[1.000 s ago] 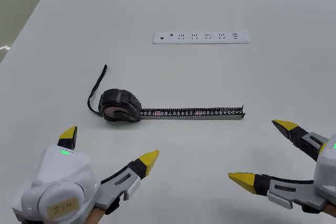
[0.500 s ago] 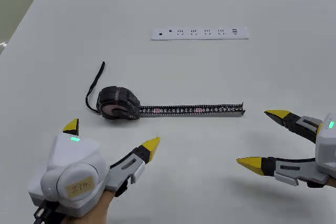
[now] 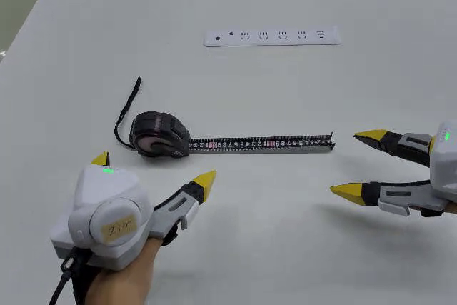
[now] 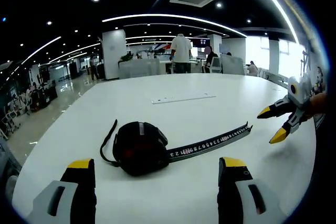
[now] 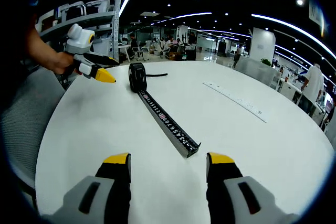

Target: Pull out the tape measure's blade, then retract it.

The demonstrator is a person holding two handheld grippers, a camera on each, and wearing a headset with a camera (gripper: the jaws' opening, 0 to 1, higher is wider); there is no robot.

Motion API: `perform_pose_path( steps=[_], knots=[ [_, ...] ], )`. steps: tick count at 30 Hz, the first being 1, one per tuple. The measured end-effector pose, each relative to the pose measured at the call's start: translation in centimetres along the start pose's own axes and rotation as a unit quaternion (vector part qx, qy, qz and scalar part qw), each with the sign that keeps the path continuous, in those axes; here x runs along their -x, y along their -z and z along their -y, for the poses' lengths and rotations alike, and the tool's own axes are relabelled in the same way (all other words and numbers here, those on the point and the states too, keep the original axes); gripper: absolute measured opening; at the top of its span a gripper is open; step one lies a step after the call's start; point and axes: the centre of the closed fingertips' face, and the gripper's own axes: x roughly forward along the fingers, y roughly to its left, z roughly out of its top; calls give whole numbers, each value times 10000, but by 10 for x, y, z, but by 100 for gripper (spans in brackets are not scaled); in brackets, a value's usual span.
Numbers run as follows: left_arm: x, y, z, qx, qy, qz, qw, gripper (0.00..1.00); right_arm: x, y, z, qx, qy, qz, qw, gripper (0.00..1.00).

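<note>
White table in an open-plan office, ceiling strip lights and desks far behind in both gripper views, a person standing beyond the far edge in the left gripper view. At centre left of the head view, tape on its side, black with a reddish face, blade drawn out flat toward the right, black strap trailing to the upper left. At lower left, left gripper, jaws spread wide and holding nothing, near the tape but apart from it; in its own view, tape ahead, between the two yellow tips. At the right edge, right gripper, jaws likewise parted and empty, tips just right of the blade's free end, not touching; in its own view, that end just ahead, between the tips. Near the top of the head view, white power strip, flat, well apart from the tape. Bare tabletop between each gripper and the tape.
</note>
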Motion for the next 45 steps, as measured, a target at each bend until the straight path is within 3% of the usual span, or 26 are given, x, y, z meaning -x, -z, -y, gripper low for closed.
perform_pose_path(
  steps=[9,15,22,32,34,45],
  knots=[
    [-9,-3,-8,43,-109,-11,9999,93,-9,2,6,99,-179,-22,9998,49],
    [-24,-4,-19,117,-264,-38,9996,92,-25,3,21,228,-293,-79,9993,41],
    [-36,-6,-23,251,-356,-66,9990,89,-35,4,32,267,-369,-159,9988,32],
    [-41,-5,-24,323,-407,-111,9986,87,-41,6,34,309,-450,-193,9983,22],
    [-52,0,-24,444,-425,-208,9979,86,-46,8,30,349,-566,-231,9975,21],
    [-63,-1,-31,635,-526,-290,9962,82,-49,9,33,475,-542,-227,9971,14]
  ],
)
